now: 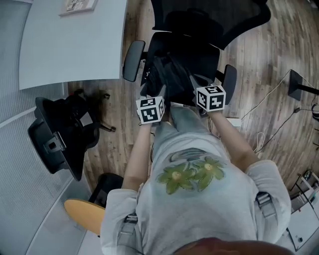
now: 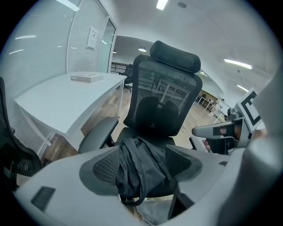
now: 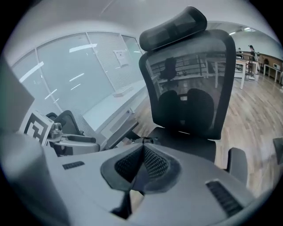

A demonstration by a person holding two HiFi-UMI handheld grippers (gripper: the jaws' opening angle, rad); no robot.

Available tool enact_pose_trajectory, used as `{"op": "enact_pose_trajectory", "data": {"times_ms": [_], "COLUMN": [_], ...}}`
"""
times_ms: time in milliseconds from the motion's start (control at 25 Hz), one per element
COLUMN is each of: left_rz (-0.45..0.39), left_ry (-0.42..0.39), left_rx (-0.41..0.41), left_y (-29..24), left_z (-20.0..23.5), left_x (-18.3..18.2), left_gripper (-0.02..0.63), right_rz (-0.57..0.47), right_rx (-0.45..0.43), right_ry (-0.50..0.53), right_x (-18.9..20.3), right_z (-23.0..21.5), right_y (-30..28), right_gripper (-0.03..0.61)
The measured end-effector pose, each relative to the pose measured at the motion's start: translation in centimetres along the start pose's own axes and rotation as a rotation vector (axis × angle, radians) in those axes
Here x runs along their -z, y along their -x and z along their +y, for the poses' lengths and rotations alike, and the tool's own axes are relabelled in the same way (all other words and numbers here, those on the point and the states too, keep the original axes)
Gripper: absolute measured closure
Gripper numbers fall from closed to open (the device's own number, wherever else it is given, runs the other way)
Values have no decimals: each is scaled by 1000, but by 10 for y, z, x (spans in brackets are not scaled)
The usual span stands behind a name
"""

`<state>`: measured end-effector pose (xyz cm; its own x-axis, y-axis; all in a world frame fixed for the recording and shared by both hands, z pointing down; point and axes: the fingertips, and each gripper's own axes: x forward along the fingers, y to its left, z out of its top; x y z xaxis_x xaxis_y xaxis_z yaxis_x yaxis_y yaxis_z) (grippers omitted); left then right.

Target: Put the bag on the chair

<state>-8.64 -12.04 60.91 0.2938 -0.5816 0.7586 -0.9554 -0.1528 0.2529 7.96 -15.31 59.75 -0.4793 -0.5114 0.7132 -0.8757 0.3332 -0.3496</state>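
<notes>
A black bag [image 1: 167, 74] lies slumped on the seat of a black mesh office chair [image 1: 199, 22], right in front of me. My left gripper [image 1: 153, 95] is at the bag's near edge. In the left gripper view the left gripper [image 2: 143, 163] stands wide open, and the bag [image 2: 137, 172] shows in the gap between its pads [image 2: 101, 167]. My right gripper [image 1: 203, 83] hovers over the seat's right side. In the right gripper view the right gripper [image 3: 142, 154] is shut with nothing in it, facing the chair's backrest [image 3: 190, 88]. Its jaws hide most of the bag.
A white desk [image 1: 70, 45] with a flat box [image 1: 77, 6] on it stands at the left. A second black chair [image 1: 57, 134] is beside it, near a wall of glass with blinds. Cables and a black stand base [image 1: 299, 84] lie on the wooden floor at the right.
</notes>
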Motion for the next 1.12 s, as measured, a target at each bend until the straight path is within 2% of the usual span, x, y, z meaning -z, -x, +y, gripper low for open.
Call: {"op": "enact_pose_trajectory", "data": {"times_ms": [160, 280, 400, 480, 520, 800, 1120], "left_rz": [-24, -42, -60, -71, -74, -71, -70], "left_ry": [-20, -43, -65, -77, -85, -187, -210], "left_rx": [20, 15, 9, 5, 6, 33, 41], "left_y": [17, 28, 39, 46, 49, 65, 76], "left_z": [-9, -11, -15, -18, -20, -39, -46], "left_x": [-12, -19, -23, -25, -26, -27, -28], "left_gripper": [295, 396, 429, 516, 528, 571, 589], "right_rz": [-18, -39, -53, -57, -59, -60, -74], "right_rx": [-26, -40, -58, -69, -75, -99, -103], "right_ry": [76, 96, 104, 111, 116, 135, 134], "right_x": [-6, -12, -16, -15, -15, -12, -13], "right_z": [17, 29, 39, 44, 46, 56, 56], "right_y": [18, 27, 35, 39, 42, 54, 69], "right_gripper": [569, 569, 569, 569, 569, 569, 569]}}
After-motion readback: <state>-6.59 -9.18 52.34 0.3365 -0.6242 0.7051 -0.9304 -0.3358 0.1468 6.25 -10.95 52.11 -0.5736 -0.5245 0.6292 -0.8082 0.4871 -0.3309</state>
